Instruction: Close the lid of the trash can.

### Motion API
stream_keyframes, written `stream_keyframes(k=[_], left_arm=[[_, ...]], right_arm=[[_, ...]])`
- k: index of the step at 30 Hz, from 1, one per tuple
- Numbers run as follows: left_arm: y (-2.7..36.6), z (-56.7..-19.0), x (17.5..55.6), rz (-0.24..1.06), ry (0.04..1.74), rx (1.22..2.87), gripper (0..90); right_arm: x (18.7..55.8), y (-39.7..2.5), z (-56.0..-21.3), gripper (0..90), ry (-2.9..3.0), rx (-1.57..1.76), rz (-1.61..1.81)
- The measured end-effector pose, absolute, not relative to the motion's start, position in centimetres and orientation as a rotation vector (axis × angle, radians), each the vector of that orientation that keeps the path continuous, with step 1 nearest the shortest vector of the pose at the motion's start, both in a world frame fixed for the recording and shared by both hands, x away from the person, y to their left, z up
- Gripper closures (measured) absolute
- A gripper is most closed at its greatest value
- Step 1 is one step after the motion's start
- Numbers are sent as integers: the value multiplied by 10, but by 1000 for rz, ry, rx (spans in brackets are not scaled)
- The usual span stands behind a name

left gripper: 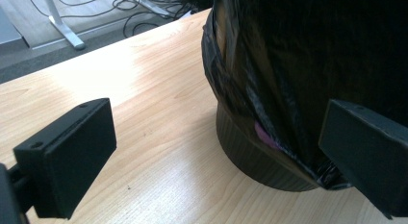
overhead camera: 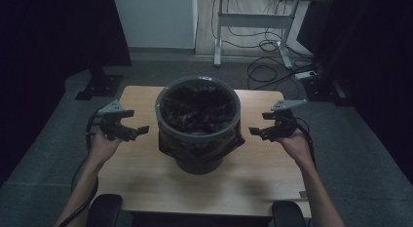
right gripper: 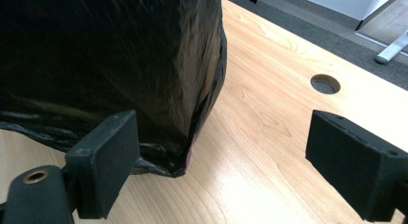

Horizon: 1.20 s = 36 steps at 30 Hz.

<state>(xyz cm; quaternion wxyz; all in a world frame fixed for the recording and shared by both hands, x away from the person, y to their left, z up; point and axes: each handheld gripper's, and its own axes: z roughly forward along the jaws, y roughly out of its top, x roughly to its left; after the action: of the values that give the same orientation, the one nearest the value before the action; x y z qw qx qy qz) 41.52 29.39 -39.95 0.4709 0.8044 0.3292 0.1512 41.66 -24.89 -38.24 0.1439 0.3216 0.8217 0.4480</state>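
Note:
A round grey bin point(overhead camera: 197, 139) stands in the middle of the wooden table point(overhead camera: 263, 173). It is lined with a black plastic bag point(overhead camera: 198, 110) whose edge is folded down over the rim and hangs loose around the outside. My left gripper point(overhead camera: 135, 122) hovers open just left of the bin, apart from it. My right gripper point(overhead camera: 260, 123) hovers open just right of it. The left gripper view has the bag point(left gripper: 298, 65) and the bin's grey base point(left gripper: 260, 161) ahead of the open left gripper point(left gripper: 219, 135). In the right gripper view the bag's hanging edge point(right gripper: 110, 56) lies before the open right gripper point(right gripper: 226, 147).
A cable hole point(right gripper: 325, 83) is cut in the table's right part. Behind the table stand a white-legged desk point(overhead camera: 253, 17), floor cables point(overhead camera: 270, 66), a power strip point(overhead camera: 307, 74) and a black stand base point(overhead camera: 100, 85). Chair armrests point(overhead camera: 104, 207) sit at the near edge.

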Motion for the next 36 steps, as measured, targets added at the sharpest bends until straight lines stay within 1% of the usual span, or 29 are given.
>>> stream_keyframes(k=[8,22,36], left_arm=[[294,-419,411,368,819,1977,0],[282,-453,406,350,807,2008,0],[284,-495,404,332,850,2021,0]], right_arm=[[413,-249,-403,108,2375,936,1279],[406,-242,-439,109,2378,922,1251],[401,-236,-481,109,2396,957,1200]])
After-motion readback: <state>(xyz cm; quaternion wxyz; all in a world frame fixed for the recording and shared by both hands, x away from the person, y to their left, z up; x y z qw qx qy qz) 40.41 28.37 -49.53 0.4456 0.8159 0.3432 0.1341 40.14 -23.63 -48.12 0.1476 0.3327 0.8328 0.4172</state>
